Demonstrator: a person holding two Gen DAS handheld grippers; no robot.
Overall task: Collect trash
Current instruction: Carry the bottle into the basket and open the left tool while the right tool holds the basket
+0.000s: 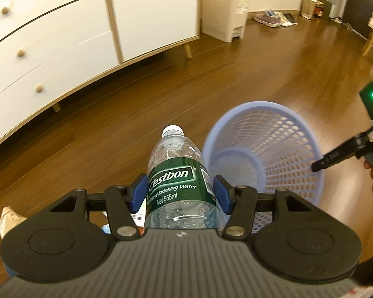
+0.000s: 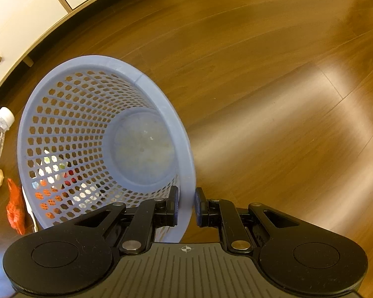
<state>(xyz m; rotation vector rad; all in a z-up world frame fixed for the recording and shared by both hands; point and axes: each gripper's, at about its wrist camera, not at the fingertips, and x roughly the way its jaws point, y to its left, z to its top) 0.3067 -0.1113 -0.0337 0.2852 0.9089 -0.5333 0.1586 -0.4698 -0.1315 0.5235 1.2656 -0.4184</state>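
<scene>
The left hand-held gripper (image 1: 180, 190) was clamped on the clear plastic water bottle with a green label (image 1: 176, 173), beside the tilted lilac mesh plastic basket (image 2: 62, 114), whose rim the right hand-held gripper (image 2: 186, 207) pinched. Best carry the bottle cap-first over the opening before letting go.

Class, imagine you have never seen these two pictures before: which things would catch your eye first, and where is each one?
Most striking is the clear water bottle with its green label, clamped between the blue pads of the left hand-held gripper above the wooden floor. Just to its right the lilac mesh basket is tipped so its empty bottom shows, its rim pinched by the right hand-held gripper. Orange and white litter lies on the floor beside the basket.
</scene>
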